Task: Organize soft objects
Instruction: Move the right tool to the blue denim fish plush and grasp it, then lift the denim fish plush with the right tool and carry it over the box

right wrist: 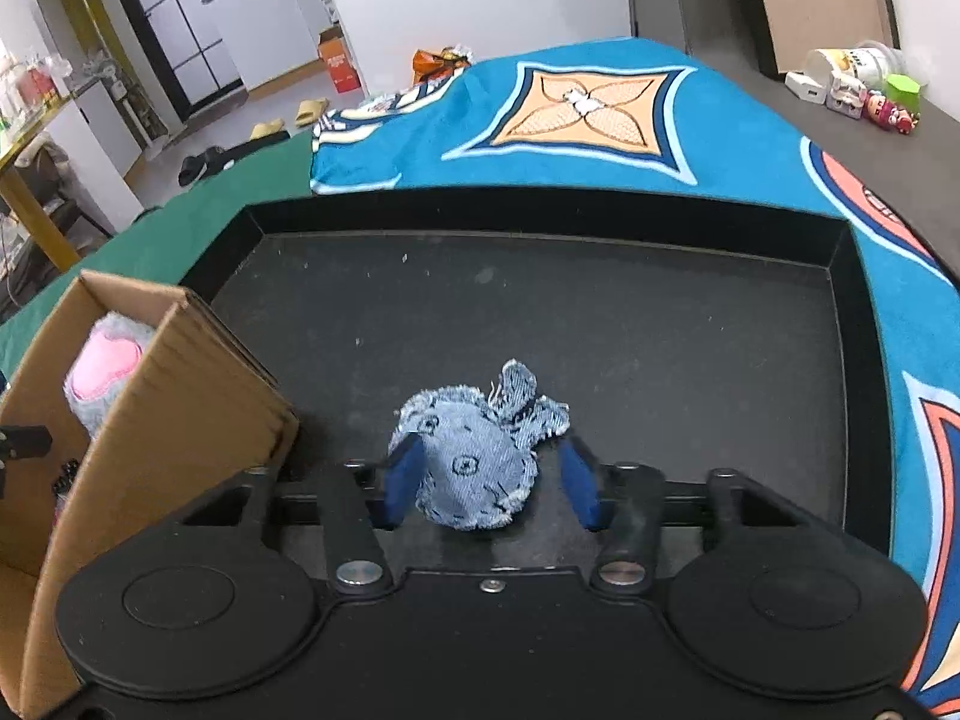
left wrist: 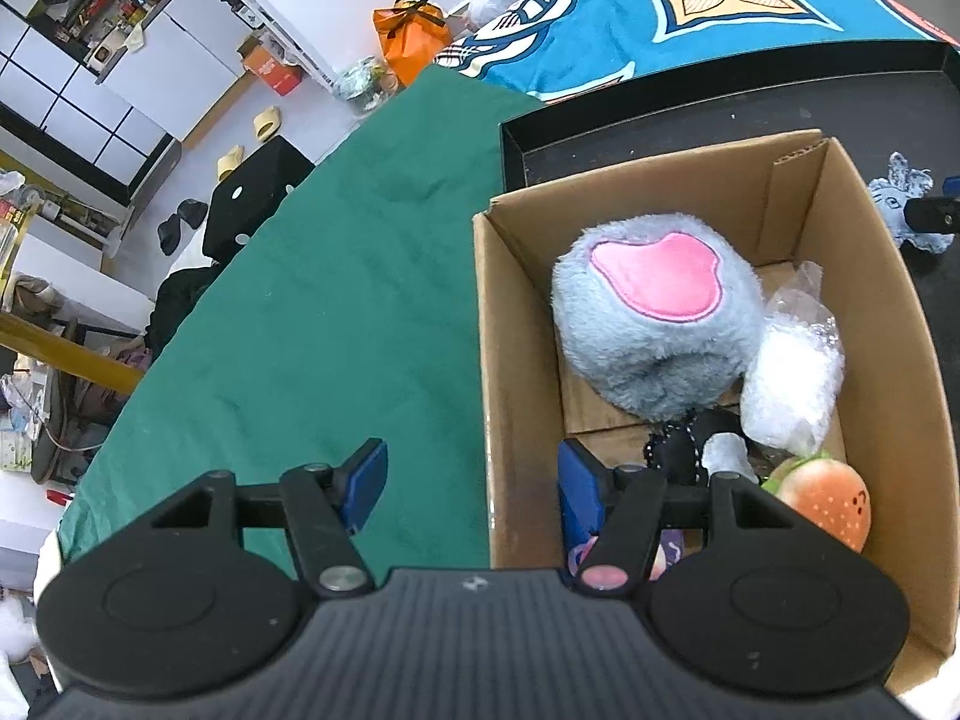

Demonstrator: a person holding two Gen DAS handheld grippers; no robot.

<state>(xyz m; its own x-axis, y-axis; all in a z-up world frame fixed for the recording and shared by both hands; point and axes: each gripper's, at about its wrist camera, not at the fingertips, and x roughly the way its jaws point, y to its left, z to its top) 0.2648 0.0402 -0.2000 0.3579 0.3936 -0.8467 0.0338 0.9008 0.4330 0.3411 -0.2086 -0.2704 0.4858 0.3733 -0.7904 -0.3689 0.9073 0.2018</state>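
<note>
A small denim soft toy lies on the black tray. My right gripper straddles it. The left blue pad touches the toy's edge, while the right pad stands a little clear of it, so the jaws are open around the toy. The same toy shows at the right edge of the left wrist view. A cardboard box holds a grey plush with a pink patch, a burger plush and a white bagged item. My left gripper is open and empty, astride the box's left wall.
The box stands at the tray's left end, close beside the denim toy. A green cloth covers the table to the left, and a blue patterned cloth lies beyond the tray. Small items sit far right.
</note>
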